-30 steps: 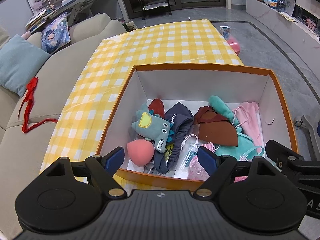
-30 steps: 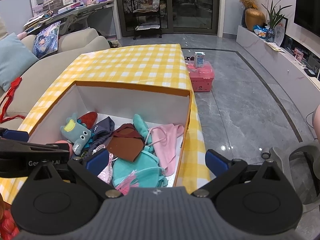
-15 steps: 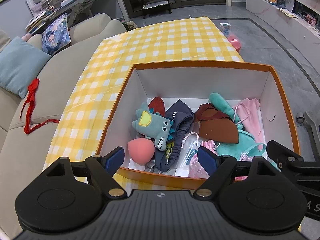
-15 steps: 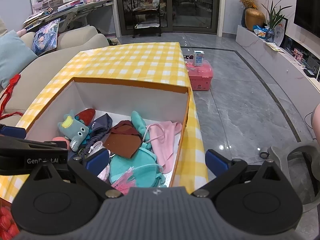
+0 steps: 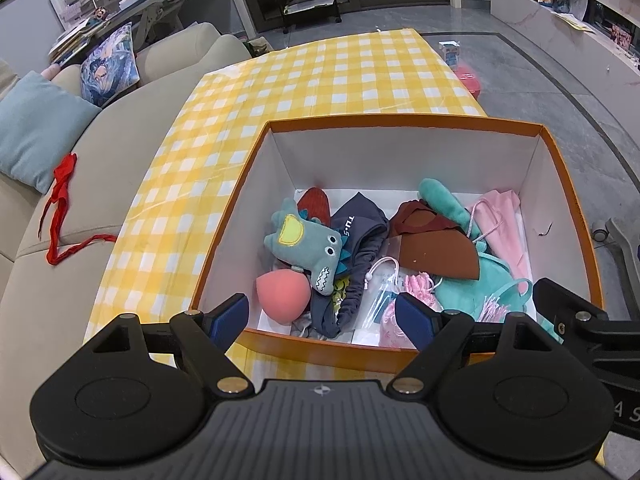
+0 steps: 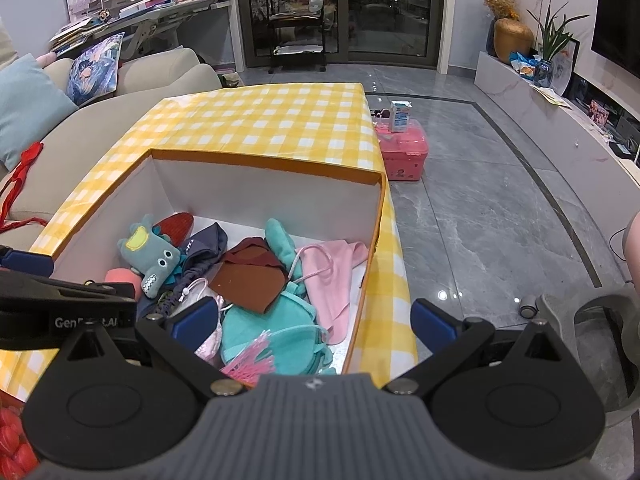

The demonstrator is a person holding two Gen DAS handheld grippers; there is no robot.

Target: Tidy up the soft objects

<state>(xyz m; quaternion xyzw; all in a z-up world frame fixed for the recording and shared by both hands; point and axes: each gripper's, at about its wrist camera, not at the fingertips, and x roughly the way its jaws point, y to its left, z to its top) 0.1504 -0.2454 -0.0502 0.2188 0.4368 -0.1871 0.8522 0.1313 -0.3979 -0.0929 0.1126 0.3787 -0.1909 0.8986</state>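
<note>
An orange-rimmed white box (image 5: 404, 125) (image 6: 264, 162) sits on a yellow checked tablecloth (image 5: 320, 80) (image 6: 260, 120). Inside lie soft things: a teal crocodile plush (image 5: 306, 246) (image 6: 154, 258), a pink egg-shaped sponge (image 5: 282, 296), a navy cloth (image 5: 358, 240), a brown cloth (image 5: 436, 254) (image 6: 250, 276), a teal cloth (image 6: 280, 332) and a pink cloth (image 5: 502, 220) (image 6: 334, 266). My left gripper (image 5: 322, 316) hovers open over the box's near rim. My right gripper (image 6: 314, 316) is open above the box's right near corner. Neither holds anything.
A beige sofa (image 5: 60, 220) with a blue cushion (image 5: 36, 128) and a red ribbon (image 5: 60, 216) runs along the table's left. A pink case (image 6: 402, 152) with a small carton on top stands on the grey floor at the right. Something red (image 6: 12, 440) shows at the lower left.
Both grippers have drifted slightly, so the box sits a little lower and closer in the views. Both stay open and the box contents have not moved.
</note>
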